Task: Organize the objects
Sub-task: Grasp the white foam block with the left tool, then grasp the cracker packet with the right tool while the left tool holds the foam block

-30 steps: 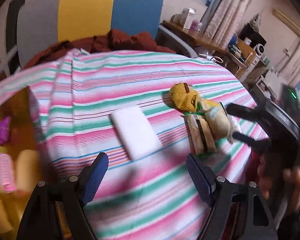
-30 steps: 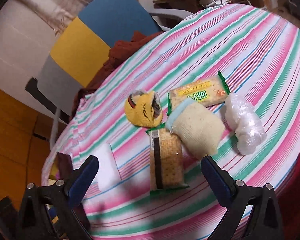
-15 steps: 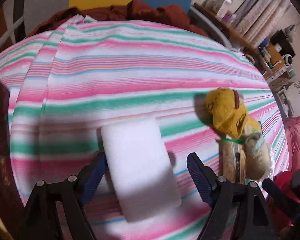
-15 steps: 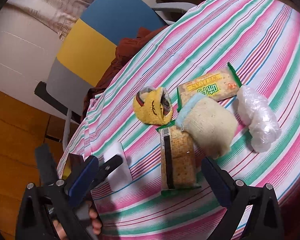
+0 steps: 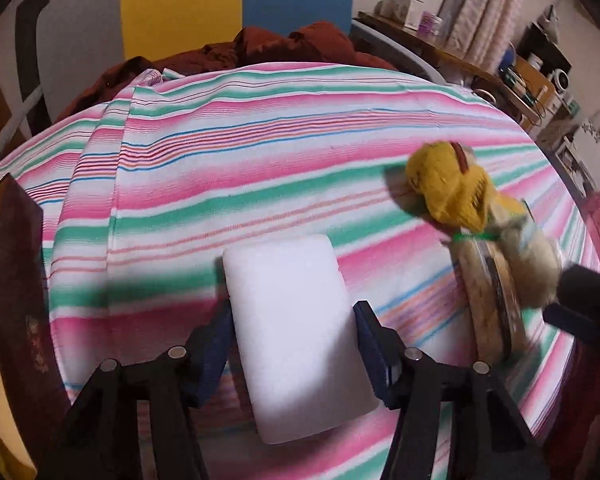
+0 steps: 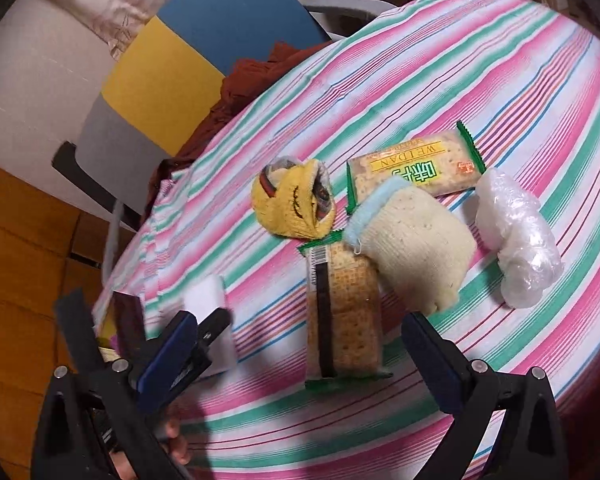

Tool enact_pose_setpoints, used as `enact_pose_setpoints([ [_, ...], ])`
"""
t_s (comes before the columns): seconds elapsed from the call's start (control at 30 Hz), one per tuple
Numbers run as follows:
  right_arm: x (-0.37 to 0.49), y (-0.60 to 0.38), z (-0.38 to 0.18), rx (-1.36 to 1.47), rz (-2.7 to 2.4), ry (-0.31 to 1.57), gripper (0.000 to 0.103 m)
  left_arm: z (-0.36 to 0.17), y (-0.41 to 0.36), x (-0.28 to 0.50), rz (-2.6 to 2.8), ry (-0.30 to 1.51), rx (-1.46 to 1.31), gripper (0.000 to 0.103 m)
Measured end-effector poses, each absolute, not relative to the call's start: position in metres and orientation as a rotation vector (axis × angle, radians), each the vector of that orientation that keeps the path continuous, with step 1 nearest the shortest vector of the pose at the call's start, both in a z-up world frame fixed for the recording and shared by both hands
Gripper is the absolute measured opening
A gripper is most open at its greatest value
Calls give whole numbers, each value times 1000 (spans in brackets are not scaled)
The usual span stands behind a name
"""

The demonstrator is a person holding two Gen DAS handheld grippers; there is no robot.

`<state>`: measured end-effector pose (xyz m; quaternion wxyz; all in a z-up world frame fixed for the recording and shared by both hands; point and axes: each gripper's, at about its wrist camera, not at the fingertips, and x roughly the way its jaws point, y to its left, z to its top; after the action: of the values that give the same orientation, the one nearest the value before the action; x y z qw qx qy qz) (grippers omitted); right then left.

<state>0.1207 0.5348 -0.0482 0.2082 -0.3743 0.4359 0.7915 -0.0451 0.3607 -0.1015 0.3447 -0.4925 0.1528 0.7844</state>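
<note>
Now, in the left wrist view, the left gripper (image 5: pixel 294 320) is sitting low over the striped tablecloth (image 5: pixel 220 168). A white sponge (image 5: pixel 296 312) is lying flat between its two blue pads (image 5: pixel 370 340). The jaws have just been closing, and the pads are now touching the long sides of the sponge, gripping it. To the right, a yellow sock ball (image 5: pixel 448 188) is lying next to a cracker pack (image 5: pixel 492 300) and a cream sock ball (image 5: pixel 536 256). Far back, a chair (image 5: pixel 236 0) with dark red cloth (image 5: pixel 292 44) is standing behind the table.

In the right wrist view, the right gripper (image 6: pixel 300 352) is hanging over the near end of the cracker pack (image 6: pixel 340 308). Its jaws are standing wide open and are gripping nothing. The yellow sock ball (image 6: pixel 294 204), the cream sock ball (image 6: pixel 416 240), a second cracker pack (image 6: pixel 416 168) and a clear plastic bundle (image 6: pixel 516 240) are lying close together. At the left, the sponge (image 6: pixel 210 300) is lying near the table edge, with the left gripper (image 6: pixel 216 328) on it.
</note>
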Motion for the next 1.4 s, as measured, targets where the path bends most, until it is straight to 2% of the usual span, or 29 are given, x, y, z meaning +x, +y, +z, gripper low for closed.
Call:
enact_pose_setpoints([
  [0.2, 108, 528, -58, -1160, 2168, 1091, 100, -102, 339, -21, 2014, 391, -1242, 60],
  [0.37, 98, 522, -69, -1258, 2130, 952, 79, -99, 315, 2, 1988, 396, -1207, 60],
  [0.83, 73, 512, -86, -1396, 2098, 630, 76, -103, 295, 17, 2004, 354, -1099, 62],
  [0.9, 72, 509, -85, -1409, 2100, 585, 64, -103, 294, 18, 2004, 350, -1084, 62],
  [0.93, 71, 507, -83, -1409, 2111, 569, 49, -103, 293, 19, 2004, 354, -1077, 62],
  [1.4, 67, 466, -77, -1536, 2321, 505, 49, -97, 289, 23, 2001, 350, -1091, 59],
])
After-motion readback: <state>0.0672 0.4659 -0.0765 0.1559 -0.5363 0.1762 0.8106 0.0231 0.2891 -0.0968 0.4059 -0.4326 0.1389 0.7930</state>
